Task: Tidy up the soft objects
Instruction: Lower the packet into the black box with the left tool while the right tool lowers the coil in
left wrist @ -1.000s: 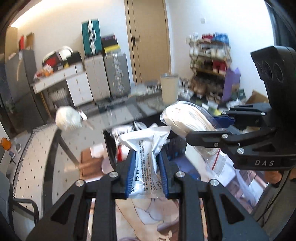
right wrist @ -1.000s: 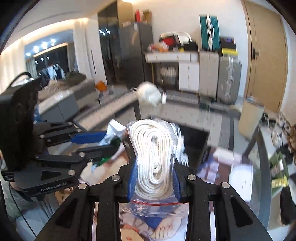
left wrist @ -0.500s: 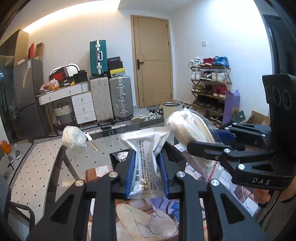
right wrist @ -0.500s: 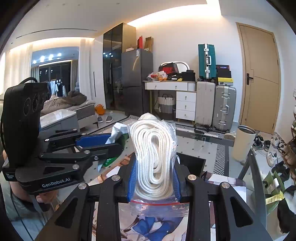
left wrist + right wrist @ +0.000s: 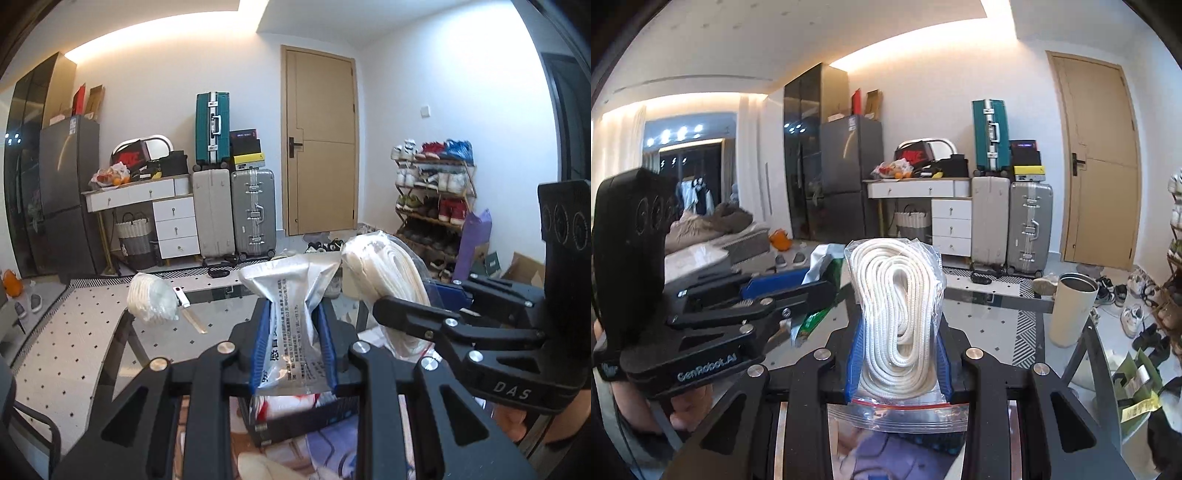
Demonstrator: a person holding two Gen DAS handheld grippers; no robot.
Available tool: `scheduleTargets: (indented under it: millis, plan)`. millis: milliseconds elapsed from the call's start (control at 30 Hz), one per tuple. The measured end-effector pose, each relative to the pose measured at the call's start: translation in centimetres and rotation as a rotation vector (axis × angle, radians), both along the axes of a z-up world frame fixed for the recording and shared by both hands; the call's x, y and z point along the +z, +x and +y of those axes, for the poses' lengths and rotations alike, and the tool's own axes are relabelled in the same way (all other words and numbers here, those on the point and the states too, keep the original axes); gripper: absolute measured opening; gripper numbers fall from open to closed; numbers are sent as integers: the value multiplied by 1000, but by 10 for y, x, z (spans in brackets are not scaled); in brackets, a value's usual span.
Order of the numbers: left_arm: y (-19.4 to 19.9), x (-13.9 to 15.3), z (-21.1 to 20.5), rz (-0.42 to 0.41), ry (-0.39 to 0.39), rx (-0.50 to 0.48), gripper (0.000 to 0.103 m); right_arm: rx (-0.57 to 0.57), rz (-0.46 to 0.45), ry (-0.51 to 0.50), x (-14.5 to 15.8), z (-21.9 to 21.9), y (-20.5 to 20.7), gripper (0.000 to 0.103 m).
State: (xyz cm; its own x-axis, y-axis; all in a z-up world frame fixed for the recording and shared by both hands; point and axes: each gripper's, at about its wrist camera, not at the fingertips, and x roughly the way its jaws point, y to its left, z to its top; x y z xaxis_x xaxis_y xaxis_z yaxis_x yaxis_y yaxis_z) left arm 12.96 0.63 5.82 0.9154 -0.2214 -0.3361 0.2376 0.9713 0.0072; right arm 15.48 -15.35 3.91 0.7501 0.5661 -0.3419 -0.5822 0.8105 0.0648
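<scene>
Since a second ago you had tipped both grippers up: the black box (image 5: 306, 417) that sat ahead of the left fingers now lay below and just beyond them, and the room filled both views.

Your left gripper (image 5: 293, 349) was clamped on a white packet (image 5: 291, 317), its blue pads pressing the packet's waist so the film bulged above and below. The packet stood with its long axis pointing away from the fingers, its flared end uppermost; it was glossy, crinkled plastic with dark print. Your right gripper (image 5: 898, 360) was closed on a bag of rope (image 5: 897, 314): white braided cord wound in long loops inside a clear zip bag, the red seal strip hanging on the near side of the pads. Its long axis also ran out along the fingers.

The two grippers were close side by side, and the rope bag stood just to the right of the packet, almost touching it. The box was directly under the left fingers, so I judged the left hand nearer to it; the packet had only to go down and slightly forward, long axis first. White and red soft things already lay inside.

Further out on the glass table (image 5: 110, 332) lay another bagged coil (image 5: 151, 301), well left of the left fingers and beyond them. A pale tumbler (image 5: 1071, 308) stood right of the right fingers.
</scene>
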Motion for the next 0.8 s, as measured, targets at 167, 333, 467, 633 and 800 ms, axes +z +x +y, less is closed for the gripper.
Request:
scheduleTargets:
  millis: [167, 333, 467, 633, 800]
  plan:
    - [21, 9, 3, -6, -20, 16, 24, -30, 15, 17, 10, 9, 24, 32]
    - [43, 9, 6, 15, -55, 21, 24, -44, 35, 0, 12, 16, 42, 32]
    - [68, -3, 10, 100, -75, 37, 24, -62, 115, -40, 0, 20, 67, 32]
    - [97, -20, 16, 213, -101, 50, 24, -58, 260, -84, -21, 26, 95, 32]
    - [121, -41, 11, 373, -102, 36, 24, -86, 404, -141, -50, 27, 123, 33]
